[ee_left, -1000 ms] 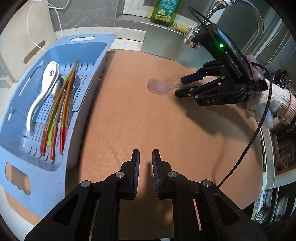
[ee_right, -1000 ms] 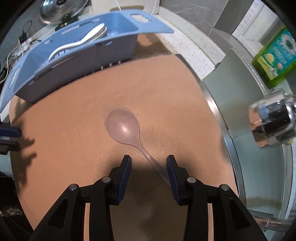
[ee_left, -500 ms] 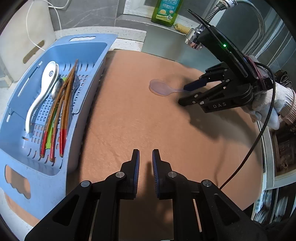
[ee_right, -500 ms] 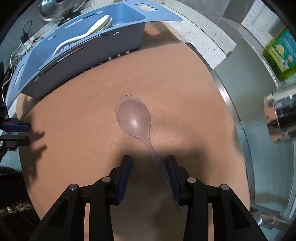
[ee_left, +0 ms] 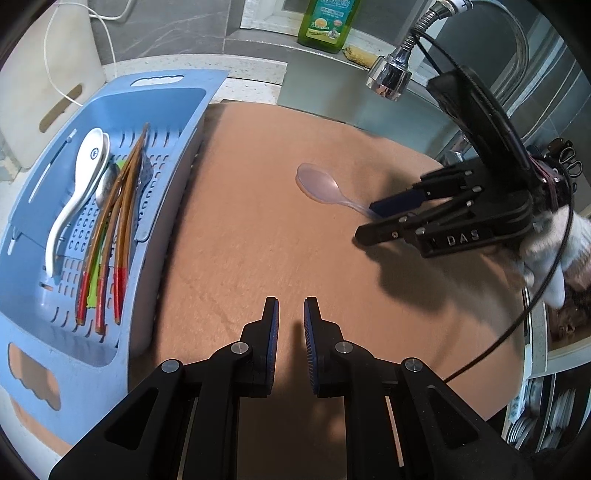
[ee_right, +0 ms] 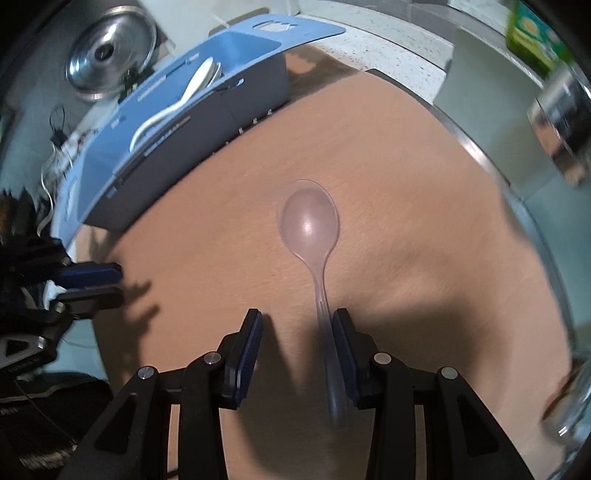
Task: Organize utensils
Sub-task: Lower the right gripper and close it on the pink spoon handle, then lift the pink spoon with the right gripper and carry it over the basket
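Note:
A clear plastic spoon [ee_right: 309, 225] lies on the brown mat [ee_right: 406, 221], bowl pointing away. It also shows in the left wrist view [ee_left: 321, 183]. My right gripper [ee_right: 297, 325] is open, low over the mat, with the spoon's handle between its fingers, close against the right finger [ee_right: 341, 332]. From the left wrist view the right gripper [ee_left: 373, 218] straddles the handle end. My left gripper [ee_left: 291, 317] is empty, its jaws only slightly apart, above the mat's near part. A blue utensil basket [ee_left: 177, 122] on the left holds a white ladle spoon [ee_left: 79, 181] and several chopsticks [ee_left: 114, 229].
A sink with a faucet head [ee_left: 388, 75] and a green soap bottle [ee_left: 327, 22] lies behind the mat. A steel pot lid [ee_right: 107, 55] sits behind the basket. A white cutting board [ee_left: 48, 92] stands at the far left.
My right gripper has swung round so that the spoon now points straight ahead, with its handle between the fingers. The left gripper has stayed put.

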A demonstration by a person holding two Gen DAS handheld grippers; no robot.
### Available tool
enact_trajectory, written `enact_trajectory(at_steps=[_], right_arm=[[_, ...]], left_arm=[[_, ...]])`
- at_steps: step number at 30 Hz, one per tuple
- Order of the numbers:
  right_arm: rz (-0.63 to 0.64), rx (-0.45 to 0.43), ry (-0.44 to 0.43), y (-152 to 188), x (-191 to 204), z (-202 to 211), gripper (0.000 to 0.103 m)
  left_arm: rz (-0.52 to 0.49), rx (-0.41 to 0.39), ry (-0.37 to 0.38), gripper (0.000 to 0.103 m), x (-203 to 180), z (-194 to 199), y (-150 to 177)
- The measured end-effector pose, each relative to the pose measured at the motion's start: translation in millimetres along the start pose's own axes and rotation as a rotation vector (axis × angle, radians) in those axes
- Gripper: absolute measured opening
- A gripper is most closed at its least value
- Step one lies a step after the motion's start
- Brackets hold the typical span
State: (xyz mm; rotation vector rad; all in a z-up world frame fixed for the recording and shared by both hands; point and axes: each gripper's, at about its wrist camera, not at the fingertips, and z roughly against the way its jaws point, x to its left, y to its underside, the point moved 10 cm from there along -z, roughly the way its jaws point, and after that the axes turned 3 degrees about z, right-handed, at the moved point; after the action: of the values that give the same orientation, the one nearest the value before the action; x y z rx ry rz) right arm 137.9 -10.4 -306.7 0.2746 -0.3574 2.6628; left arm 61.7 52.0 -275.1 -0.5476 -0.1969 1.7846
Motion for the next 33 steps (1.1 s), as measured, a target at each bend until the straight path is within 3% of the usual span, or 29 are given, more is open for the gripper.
enact_trajectory(at_steps=[8, 16, 23, 33], right_arm=[[-0.121, -0.095, -0.04, 16.6, 10.4, 3.9, 0.035], [-0.154, -0.1, 0.039, 34.2, 2.3, 7.0, 0.028], [-0.216, -0.099, 0.097, 30.9, -4.9, 5.9, 0.014], [-0.341, -0.143, 0.036, 31.4, -5.9, 6.6, 0.008]], left_arm=[[0.004, 0.013, 0.022, 0.012, 4.7, -13.2, -12.7], [-0.002, 0.034, 0.044, 0.012, -5.6, -29.4, -23.2], [0.0, 0.049, 0.059, 0.012, -12.8, -36.4, -19.2], [-0.002, 0.035, 0.039, 0.012, -3.5, -31.7, -19.5]])
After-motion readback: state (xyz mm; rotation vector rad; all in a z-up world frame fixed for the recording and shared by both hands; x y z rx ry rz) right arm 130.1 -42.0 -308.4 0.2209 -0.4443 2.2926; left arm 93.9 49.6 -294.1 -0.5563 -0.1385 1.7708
